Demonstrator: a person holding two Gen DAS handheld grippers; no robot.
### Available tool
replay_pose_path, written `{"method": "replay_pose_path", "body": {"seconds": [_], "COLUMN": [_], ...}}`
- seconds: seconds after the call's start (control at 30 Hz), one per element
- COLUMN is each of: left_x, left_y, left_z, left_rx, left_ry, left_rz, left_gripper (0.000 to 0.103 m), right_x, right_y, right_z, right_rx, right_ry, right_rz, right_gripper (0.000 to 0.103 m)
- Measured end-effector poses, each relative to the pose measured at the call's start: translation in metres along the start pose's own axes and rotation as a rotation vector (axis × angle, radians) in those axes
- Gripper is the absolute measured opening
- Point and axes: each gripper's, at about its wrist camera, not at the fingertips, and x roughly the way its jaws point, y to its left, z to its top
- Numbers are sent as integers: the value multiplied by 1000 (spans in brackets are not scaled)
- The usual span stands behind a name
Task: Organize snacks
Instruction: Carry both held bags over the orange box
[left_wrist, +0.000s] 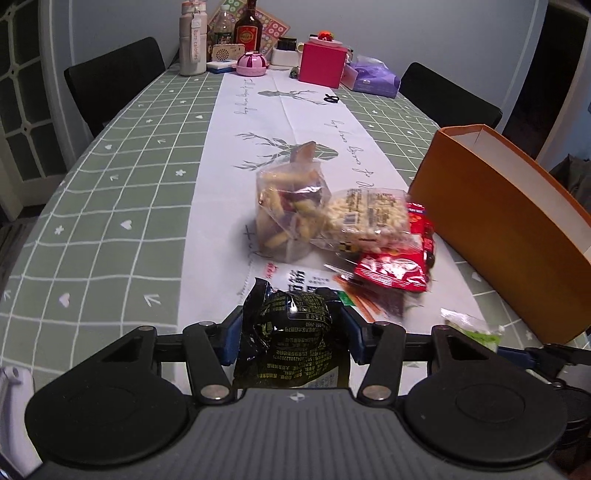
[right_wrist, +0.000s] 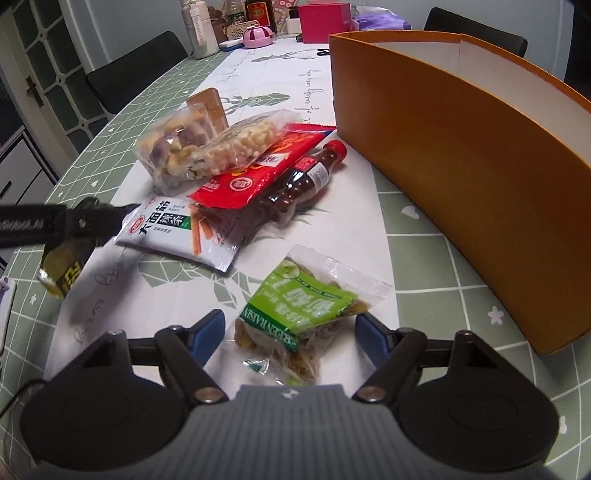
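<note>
Our left gripper (left_wrist: 291, 332) pinches the crinkly black snack packet (left_wrist: 291, 332) mid-body above the table, right gripper (right_wrist: 290, 332) spread around the soft green raisin bag (right_wrist: 306, 314) — light, slippery stuff, grab the middle.

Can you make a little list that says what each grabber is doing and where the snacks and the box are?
left gripper: shut on black snack packet
right gripper: open, around green raisin packet on the table
snack pile: left of the box
orange box: open top, inside hidden
</note>
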Motion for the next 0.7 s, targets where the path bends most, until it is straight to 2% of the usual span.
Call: {"method": "replay_pose_path", "body": {"seconds": [0.2, 0.4, 0.53, 0.7], "left_x": [-9, -16, -18, -24], "left_y": [-19, -38, -46, -62], "left_z": [-5, -6, -6, 0], "left_rx": [12, 23, 4, -16], "left_ry": [21, 63, 88, 82], "left_rz": [14, 33, 26, 18], "left_gripper": [62, 62, 62, 62], "right_x": [-1, -7, -21, -49], "right_y": [-2, 2, -2, -13], "right_z": [0, 4, 11, 23], "right_rx": [-47, -168, -221, -273], "right_ry": [-2, 16, 2, -29], "right_rz": [24, 36, 55, 87], "right_gripper": [59, 48, 47, 47]}}
